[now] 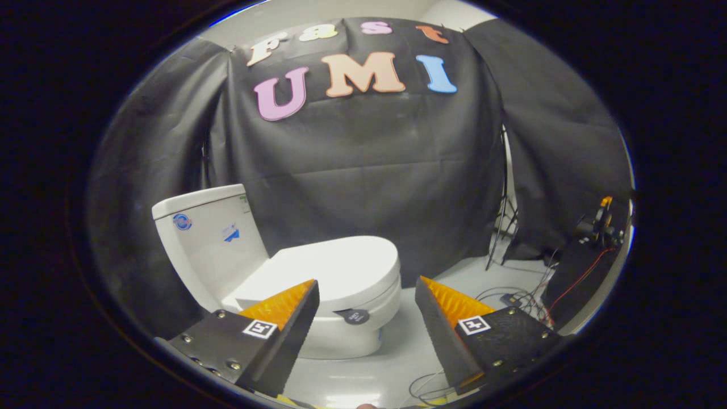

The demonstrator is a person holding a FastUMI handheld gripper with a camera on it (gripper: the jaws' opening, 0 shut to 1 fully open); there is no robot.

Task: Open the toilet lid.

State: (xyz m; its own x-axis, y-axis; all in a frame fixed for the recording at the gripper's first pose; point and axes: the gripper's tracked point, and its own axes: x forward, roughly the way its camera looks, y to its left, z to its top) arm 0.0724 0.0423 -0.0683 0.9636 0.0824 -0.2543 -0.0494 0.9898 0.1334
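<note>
A white toilet stands on the pale floor, just beyond my fingers and a little to their left. Its lid lies flat and closed on the seat, with the front edge toward the right. The tank rises behind it on the left, against the black cloth wall. My gripper is open, with a wide gap between the two fingers and nothing held. The left fingertip overlaps the lid's near side in the view; whether it touches I cannot tell. The right finger stands apart over bare floor.
Loose cables trail over the floor to the right of the toilet. A tripod's legs stand by the cloth wall at the right, and a dark stand with an orange device stands farther right. Black cloth hangs close behind the tank.
</note>
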